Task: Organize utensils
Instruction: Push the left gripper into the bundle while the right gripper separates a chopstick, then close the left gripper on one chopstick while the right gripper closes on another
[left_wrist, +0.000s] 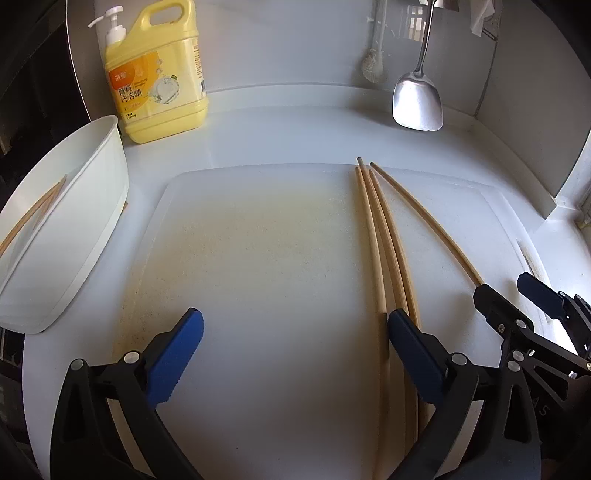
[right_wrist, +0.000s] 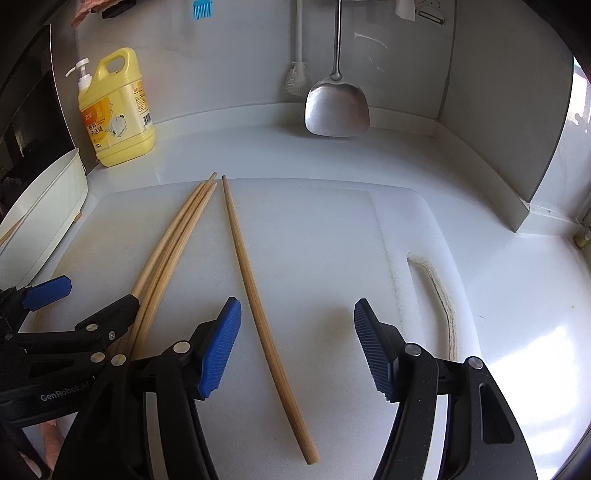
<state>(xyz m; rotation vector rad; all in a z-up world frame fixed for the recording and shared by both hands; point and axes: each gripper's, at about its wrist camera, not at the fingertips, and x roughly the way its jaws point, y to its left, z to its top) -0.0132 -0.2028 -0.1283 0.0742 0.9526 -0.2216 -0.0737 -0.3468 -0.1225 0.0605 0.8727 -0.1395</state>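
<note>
Three wooden chopsticks (left_wrist: 380, 236) lie bunched together on a white cutting board (left_wrist: 258, 258); a fourth chopstick (left_wrist: 424, 221) lies apart to their right. My left gripper (left_wrist: 295, 354) is open and empty, with its right finger over the bunch. In the right wrist view the single chopstick (right_wrist: 258, 306) lies between the open fingers of my right gripper (right_wrist: 297, 347), nearer the left finger. The bunch (right_wrist: 166, 251) is to its left, under the left gripper (right_wrist: 55, 321). A white utensil holder (left_wrist: 62, 229) at the left holds chopsticks (left_wrist: 33, 210).
A yellow dish-soap bottle (left_wrist: 155, 74) stands at the back left. A steel spatula (left_wrist: 417, 99) and a brush (left_wrist: 375, 66) hang on the back wall. A wall corner (right_wrist: 524, 206) closes the right side. The holder also shows in the right wrist view (right_wrist: 40, 218).
</note>
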